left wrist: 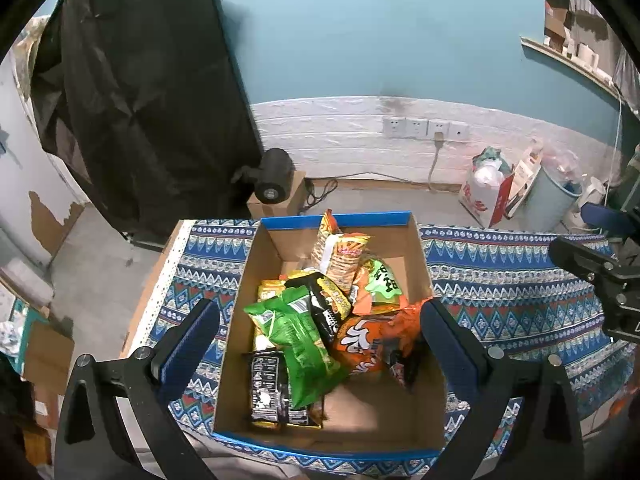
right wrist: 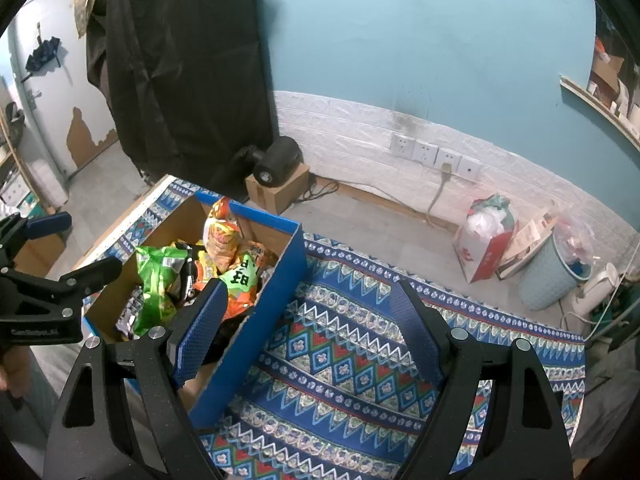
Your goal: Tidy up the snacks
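Snack packets lie heaped in an open cardboard box (left wrist: 240,320) with a blue rim, which stands on the patterned cloth (left wrist: 500,280) covering the desk, toward the desk's left edge. In the box, a green bag (left wrist: 296,332) rests atop a black packet (left wrist: 268,392) at the near side. An orange bag (left wrist: 372,340) lies to the right of the green one, touching the box's right wall. A tall orange-and-yellow packet (left wrist: 340,256) leans upright near the far wall; a light-green-labelled packet (left wrist: 380,284) lies between it and the orange bag.

Left tool (left wrist: 320,320): jaws spread wide above the box, one finger over the left wall, the other over the right wall, nothing between the pads.

Right tool (right wrist: 308,320): jaws likewise released and empty, straddling the box's blue right wall (right wrist: 256,340), with the left finger over the box interior and the right finger over bare cloth.

Beyond the desk's far edge: floor, a black cylindrical device (left wrist: 274,180) on a small carton (left wrist: 296,196), a white panelled wall with sockets (left wrist: 424,128), a red-and-white bag (left wrist: 488,196) and a pale blue bin (left wrist: 548,204).
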`<state>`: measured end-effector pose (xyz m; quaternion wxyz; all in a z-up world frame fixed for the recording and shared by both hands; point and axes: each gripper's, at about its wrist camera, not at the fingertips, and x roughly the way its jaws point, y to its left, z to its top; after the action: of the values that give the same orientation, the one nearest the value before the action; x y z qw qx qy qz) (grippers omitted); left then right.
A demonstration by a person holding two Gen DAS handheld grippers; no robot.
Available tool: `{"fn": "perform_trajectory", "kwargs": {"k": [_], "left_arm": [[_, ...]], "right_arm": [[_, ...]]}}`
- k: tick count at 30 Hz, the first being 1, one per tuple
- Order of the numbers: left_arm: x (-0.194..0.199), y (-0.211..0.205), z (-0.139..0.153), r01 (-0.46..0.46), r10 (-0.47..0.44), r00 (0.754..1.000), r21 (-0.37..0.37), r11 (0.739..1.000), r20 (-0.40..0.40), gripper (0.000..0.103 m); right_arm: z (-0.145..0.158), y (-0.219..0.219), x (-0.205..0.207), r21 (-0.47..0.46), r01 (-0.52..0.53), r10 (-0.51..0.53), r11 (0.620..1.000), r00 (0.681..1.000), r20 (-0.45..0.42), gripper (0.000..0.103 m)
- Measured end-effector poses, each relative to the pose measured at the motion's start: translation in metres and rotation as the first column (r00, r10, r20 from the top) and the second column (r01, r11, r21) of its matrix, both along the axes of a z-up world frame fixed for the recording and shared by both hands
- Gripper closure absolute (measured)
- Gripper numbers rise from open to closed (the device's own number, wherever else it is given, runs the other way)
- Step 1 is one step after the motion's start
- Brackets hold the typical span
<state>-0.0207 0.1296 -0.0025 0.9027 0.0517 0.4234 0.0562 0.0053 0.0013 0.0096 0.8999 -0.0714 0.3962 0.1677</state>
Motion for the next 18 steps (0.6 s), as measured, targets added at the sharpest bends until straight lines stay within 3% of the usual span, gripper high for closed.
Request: {"fn": "perform_trajectory", "kwargs": {"k": [18], "left_arm": [[0.0008, 0.0023, -0.0015, -0.013, 0.013, 1.000, -0.011, 1.000, -0.009, 0.002]], "right_arm": [[-0.0004, -0.0022, 0.0014, -0.001, 0.001, -0.001, 1.000, 1.000, 0.002, 0.021]]}}
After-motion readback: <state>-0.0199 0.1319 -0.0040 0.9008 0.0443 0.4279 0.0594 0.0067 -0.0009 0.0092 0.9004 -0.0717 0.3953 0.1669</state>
